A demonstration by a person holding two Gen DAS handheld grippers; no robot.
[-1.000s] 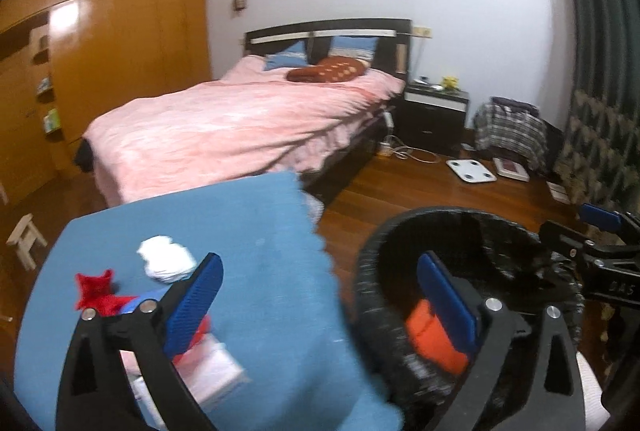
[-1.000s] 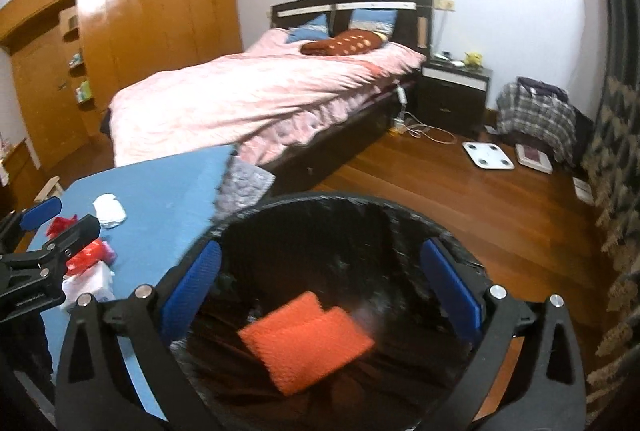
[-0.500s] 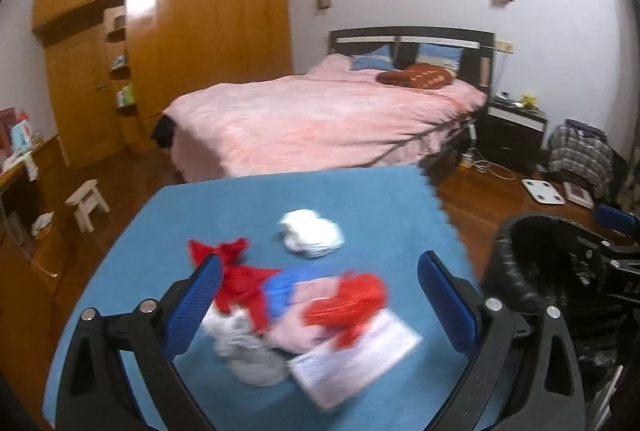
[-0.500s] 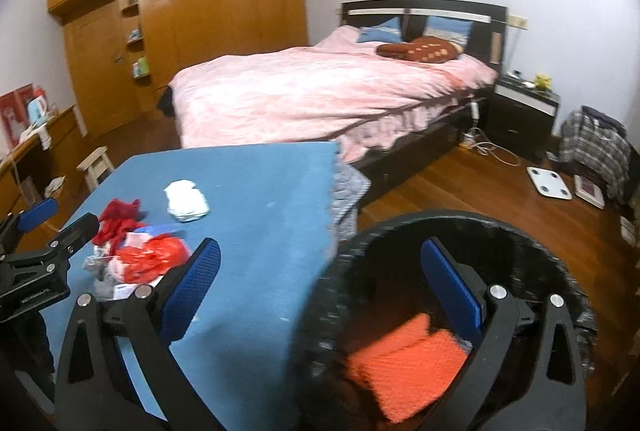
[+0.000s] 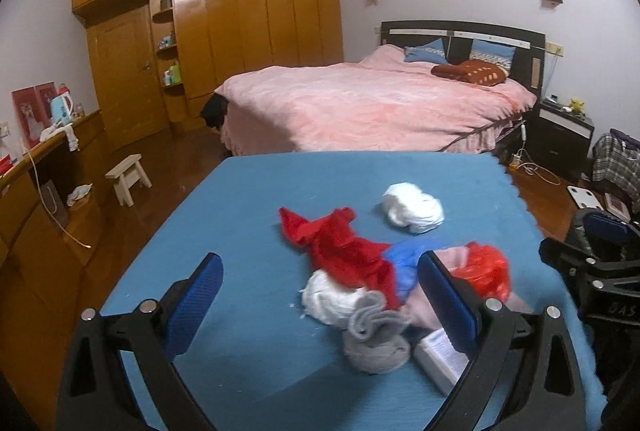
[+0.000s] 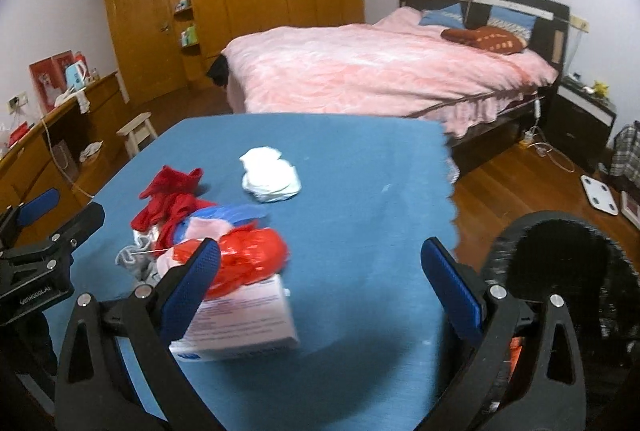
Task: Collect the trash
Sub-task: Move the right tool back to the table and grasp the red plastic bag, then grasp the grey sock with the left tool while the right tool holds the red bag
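step: between pickups, by the look of it; both grippers hang over the blue table [image 5: 248, 199] facing the trash pile, nothing in hand
left gripper [image 5: 320, 297]: fingers spread wide, empty, low over the near side of the pile; grey cloth wad [image 5: 376, 337] sits betw. its fingers
right gripper [image 6: 320, 281]: fingers spread wide, empty, above the table's right part; the box is under its left finger
bin [image 6: 560, 271]: black, on the floor just off the table's right edge; a bit of orange shows low inside, partly hidden by the gripper
pile: red cloth [image 5: 340, 247], blue bag [image 5: 404, 263], pink piece [image 6: 206, 229], red plastic bag [image 6: 248, 259], white printed box [image 6: 244, 323], grey wad, white wad [image 5: 326, 297] — all touching or overlapping
apart from pile: 1 white crumpled wad [image 5: 414, 207], nearby toward the bed
next move (judgement): drop 1 gripper onto a piece at the pile's edge, close, lift clear, carry right to the bin; soft stuff may drag neighbours along
count: 2 grippers, 1 bin, 1 table, 2 white wads, 1 grey wad, 1 red cloth, 1 red bag, 1 blue bag, 1 pink piece, 1 box; about 8 trash pcs left, overlap makes that approx.
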